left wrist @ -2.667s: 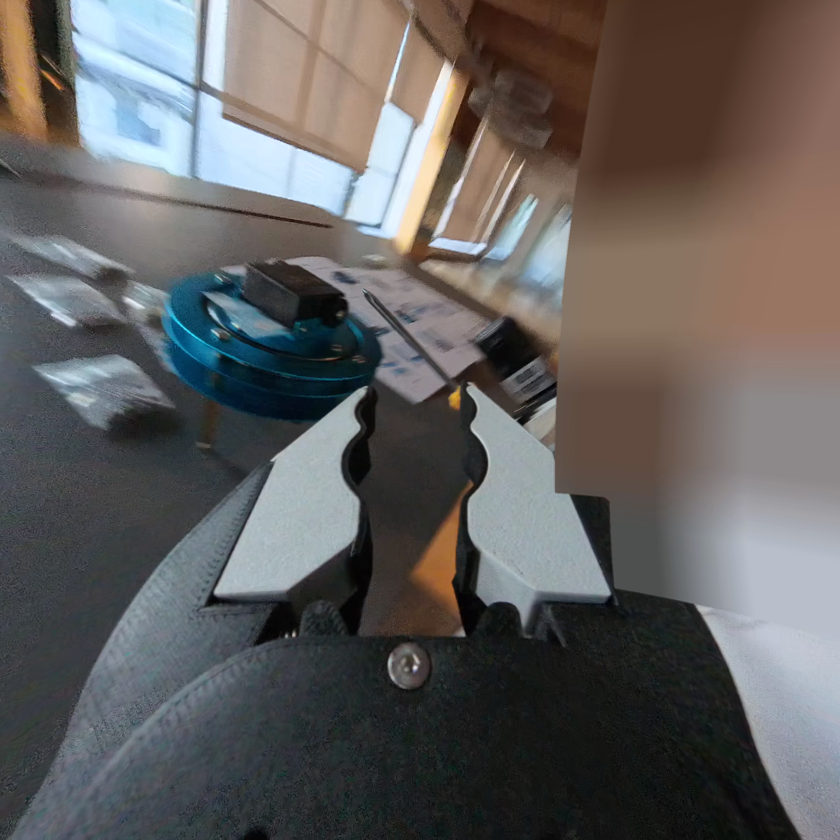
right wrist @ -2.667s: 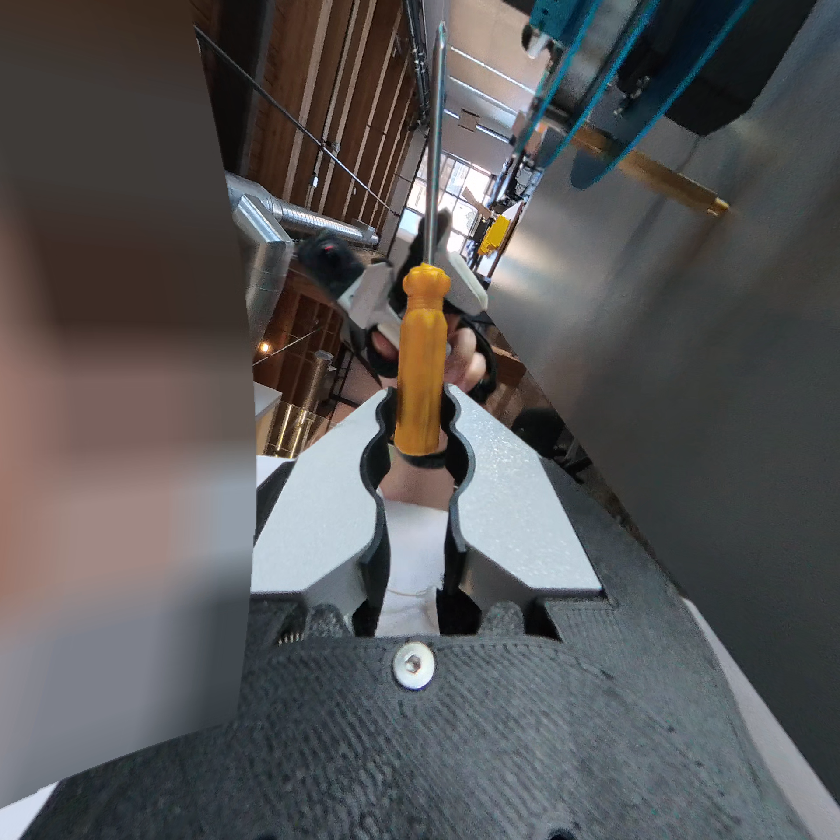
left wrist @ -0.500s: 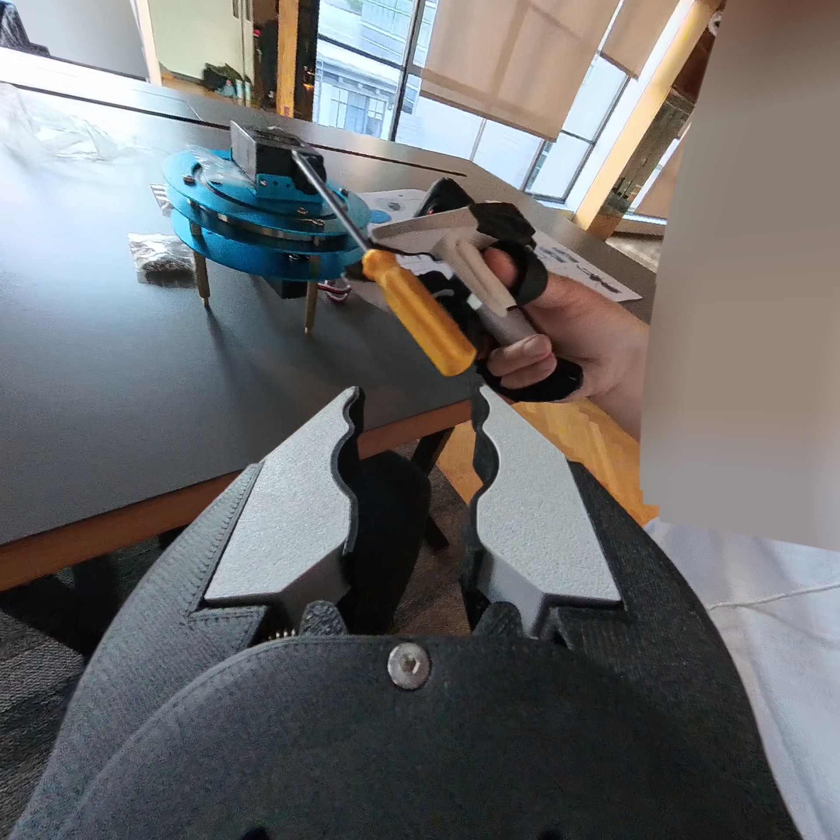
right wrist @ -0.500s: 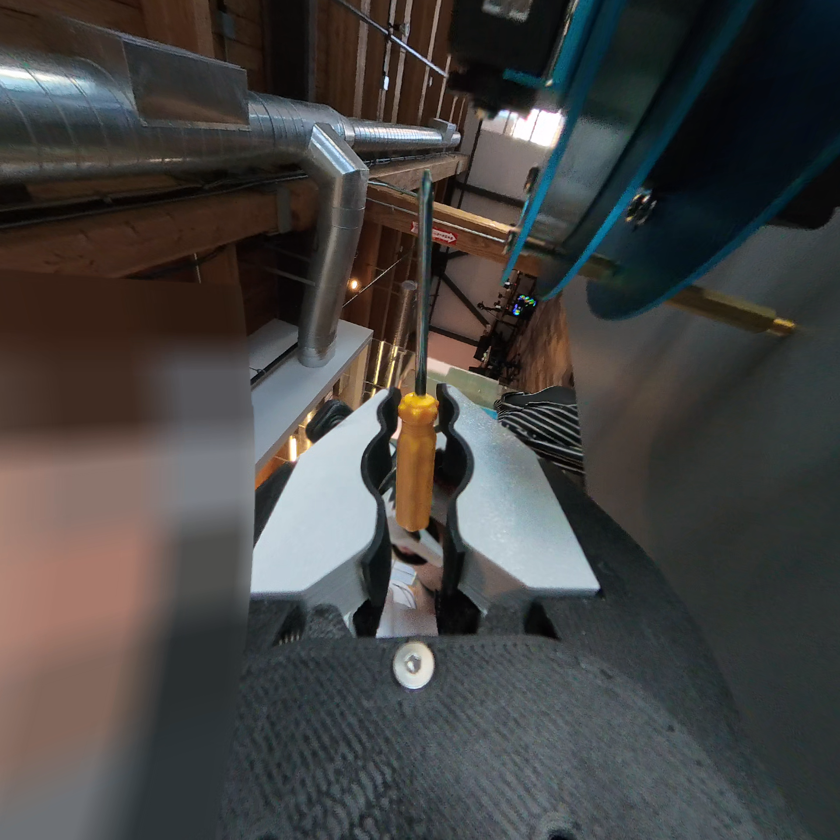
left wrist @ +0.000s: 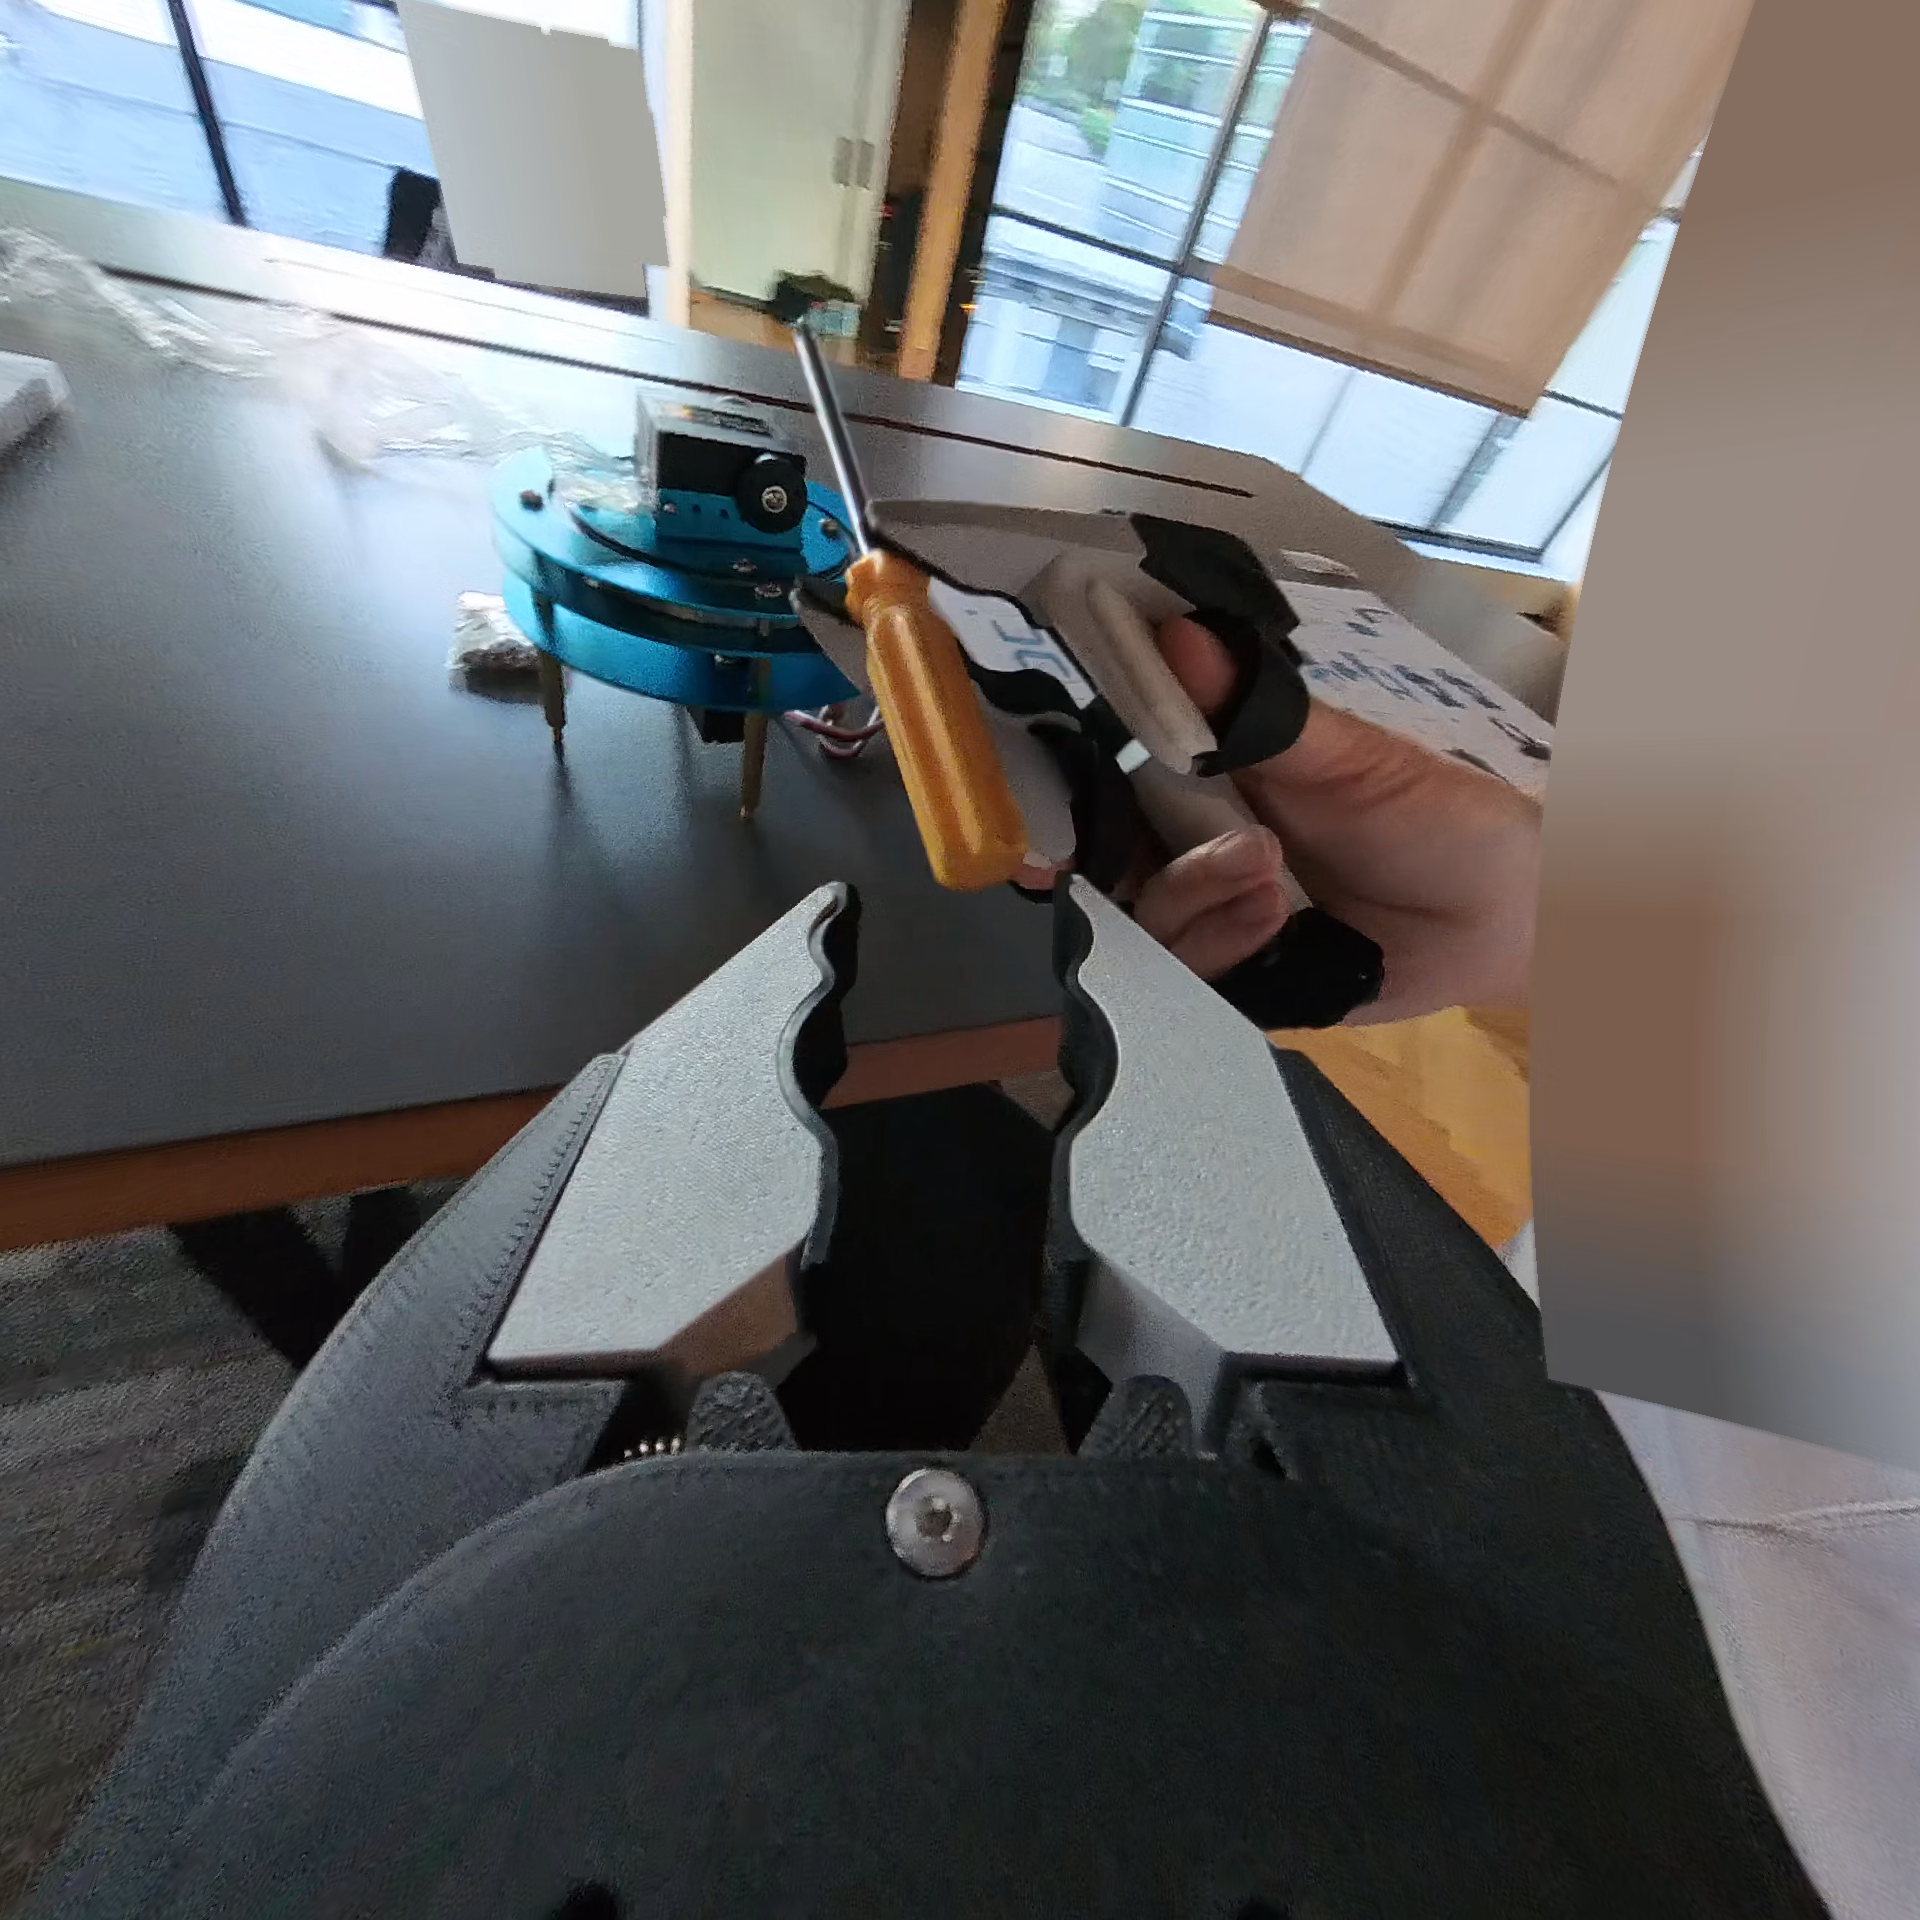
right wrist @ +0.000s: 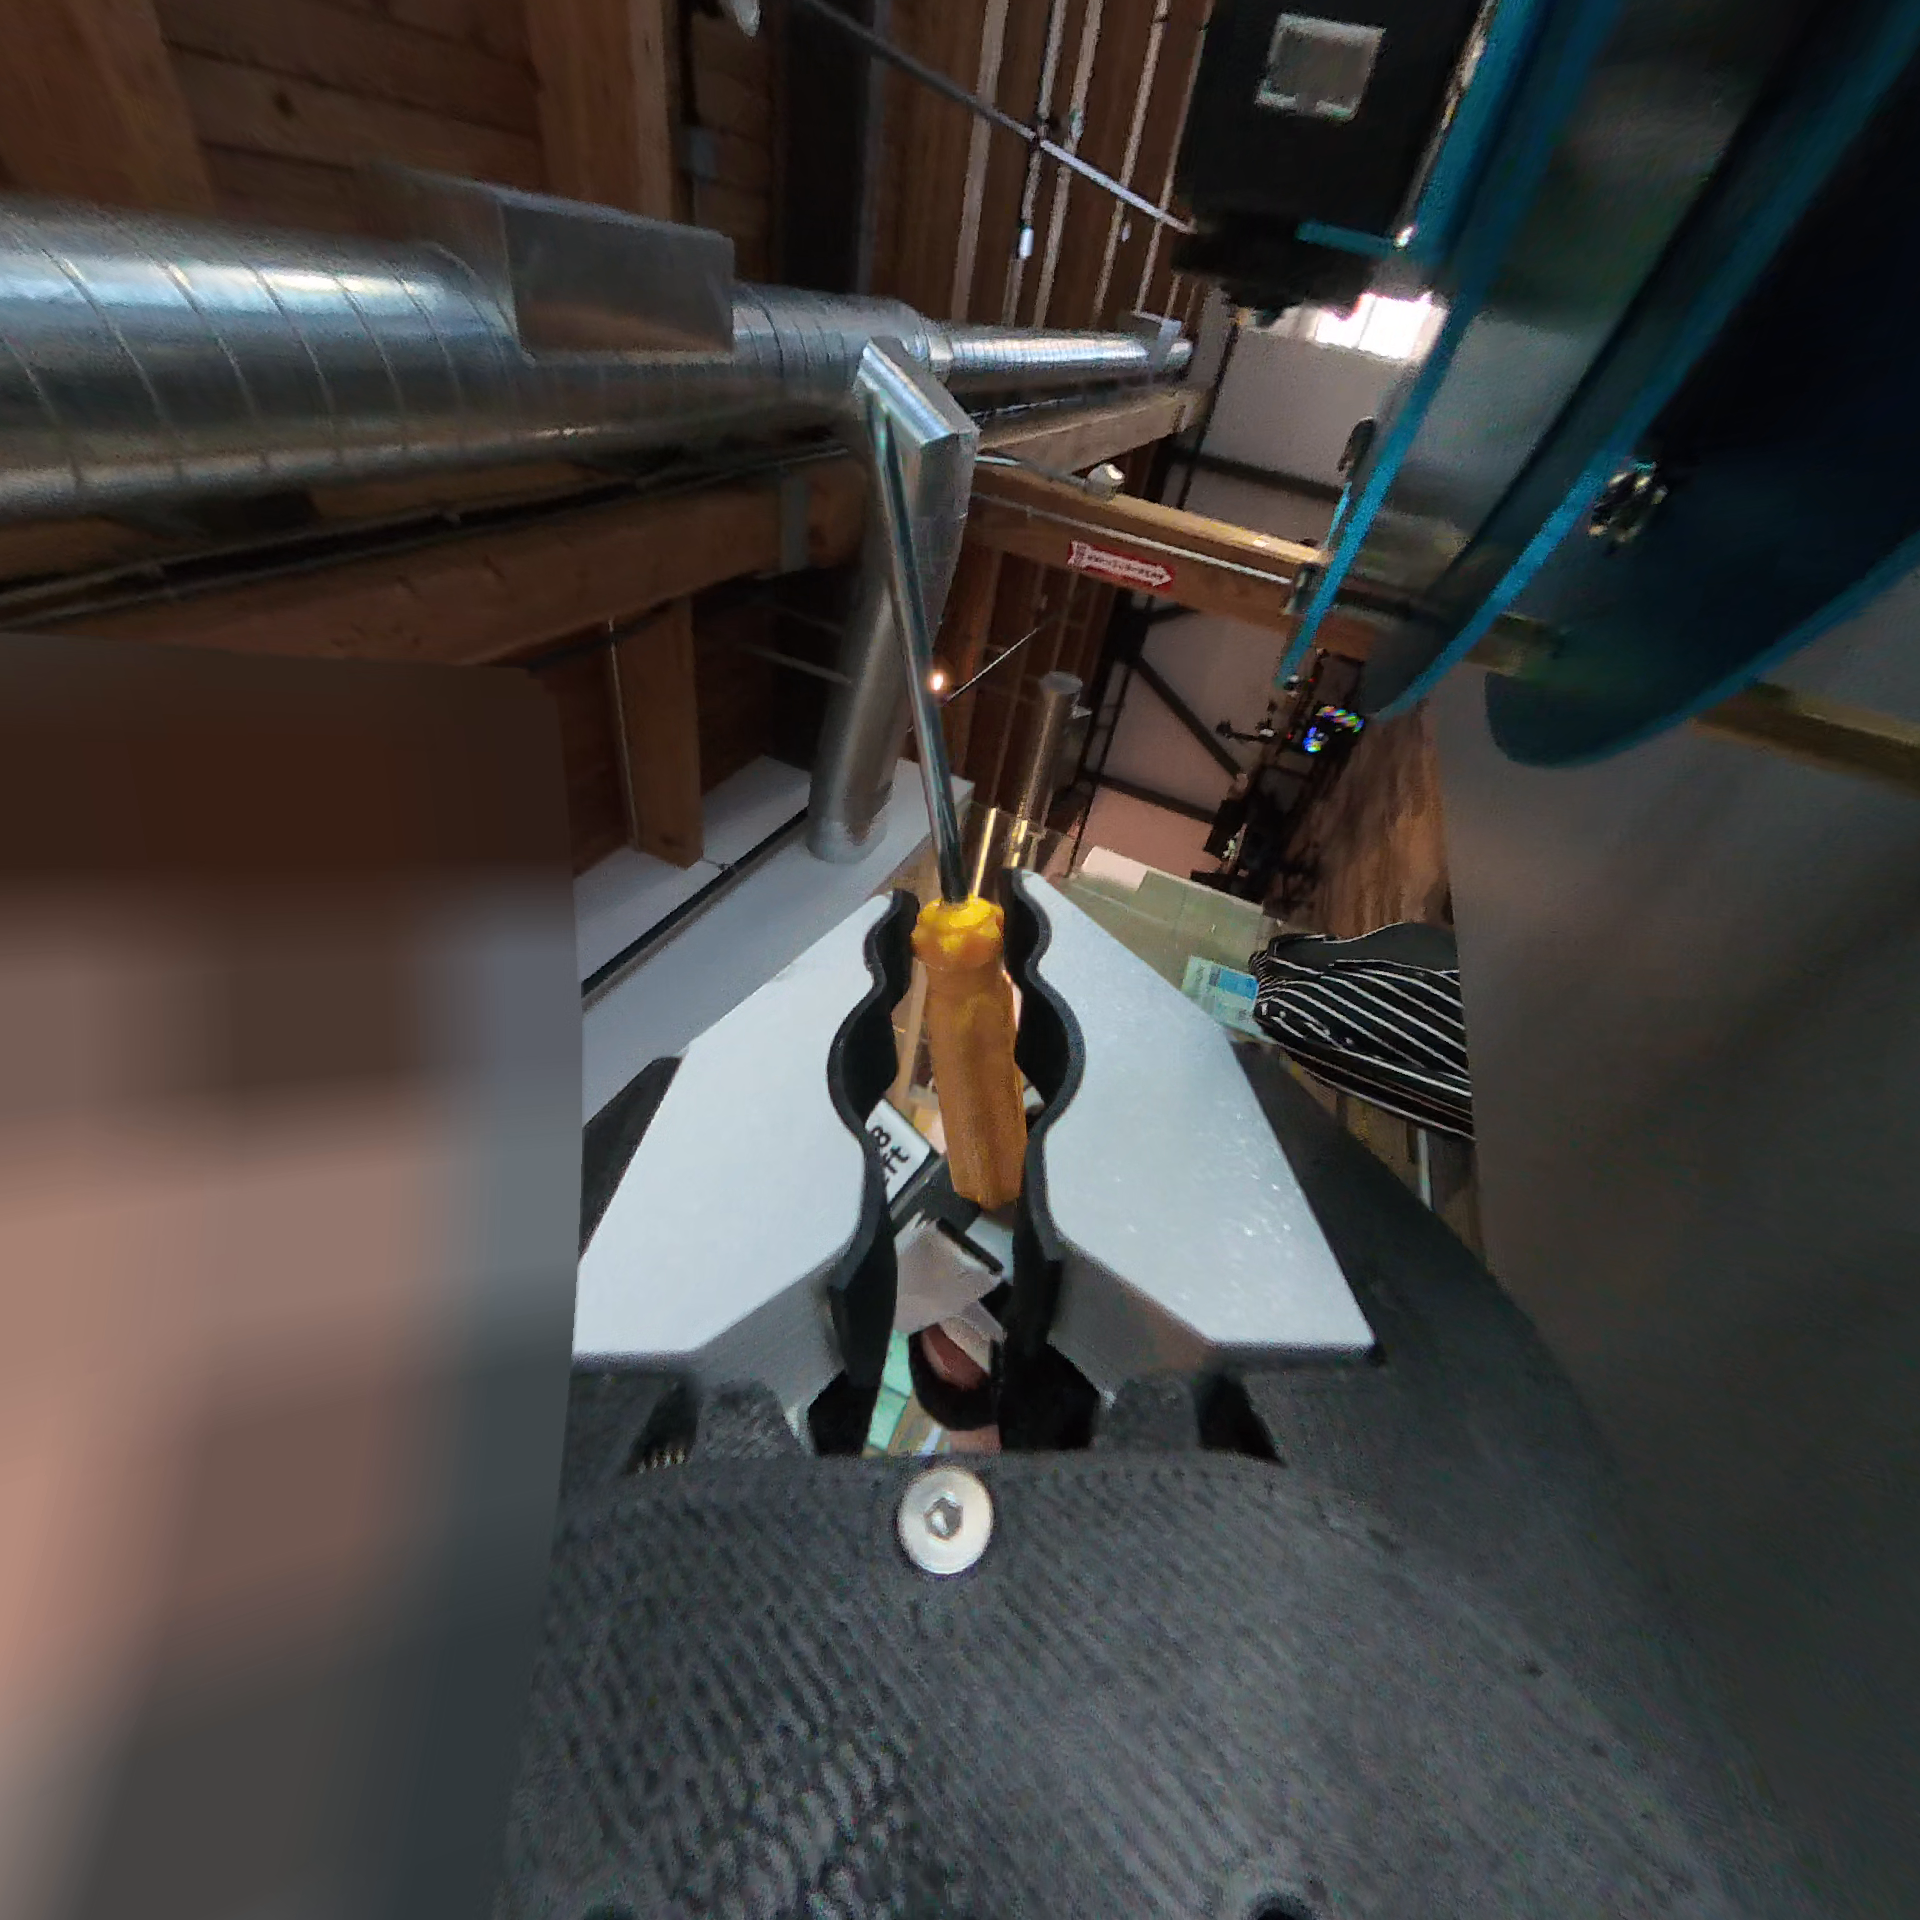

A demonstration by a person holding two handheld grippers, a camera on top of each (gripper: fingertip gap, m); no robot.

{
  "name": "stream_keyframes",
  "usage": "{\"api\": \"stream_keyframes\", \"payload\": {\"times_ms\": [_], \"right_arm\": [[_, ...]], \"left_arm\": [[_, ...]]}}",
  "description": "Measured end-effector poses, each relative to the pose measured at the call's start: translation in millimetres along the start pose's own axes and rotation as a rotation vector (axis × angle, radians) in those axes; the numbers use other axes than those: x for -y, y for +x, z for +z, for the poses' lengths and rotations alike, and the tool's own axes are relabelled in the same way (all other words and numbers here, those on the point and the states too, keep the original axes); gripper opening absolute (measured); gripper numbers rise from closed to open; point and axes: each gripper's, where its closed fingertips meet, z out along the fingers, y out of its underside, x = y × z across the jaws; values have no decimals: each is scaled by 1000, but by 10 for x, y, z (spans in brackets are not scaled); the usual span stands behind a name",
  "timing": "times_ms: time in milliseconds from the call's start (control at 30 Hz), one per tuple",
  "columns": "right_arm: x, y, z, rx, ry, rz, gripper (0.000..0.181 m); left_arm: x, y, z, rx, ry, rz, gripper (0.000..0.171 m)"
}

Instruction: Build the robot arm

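You can see blue lettering on the white side of the right gripper [left wrist: 847,566], partly hidden. The white paper sheet [left wrist: 1423,675] on the table beyond your hand carries dark print, too blurred to read. In the right wrist view, a white label [right wrist: 896,1148] with black characters shows between the fingers, and a red-and-white sign [right wrist: 1120,569] sits on a wooden beam.

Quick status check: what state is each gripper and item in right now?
left gripper: open, empty, off the table's near edge
right gripper: shut on the screwdriver handle
screwdriver: held, tilted, tip up, not touching the base
blue round base: standing on legs on the table
small bag: lying beside the base
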Motion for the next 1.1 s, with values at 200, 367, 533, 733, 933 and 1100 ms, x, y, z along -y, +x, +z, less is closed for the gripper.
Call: {"api": "stream_keyframes", "payload": {"times_ms": [200,367,533,733,933,1100], "right_arm": [[9,6,30,0,-43,-6,16],[-132,204,47,-122,-79,-53,16],[-152,376,49,-199,-61,-30,16],[-35,357,55,-220,-11,-31,15],[101,368,-1,-236,70,12,15],[133,427,-18,-268,68,46,16]], "left_arm": [[-65,-38,9,239,-18,54,29],[-103,-147,16,265,-28,101,29],[-222,-160,89,139,-88,85,19],[-167,-187,149,33,-59,2,21],[-200,-280,211,127,-108,107,19],[-213,-295,235,136,-136,76,16]]}}
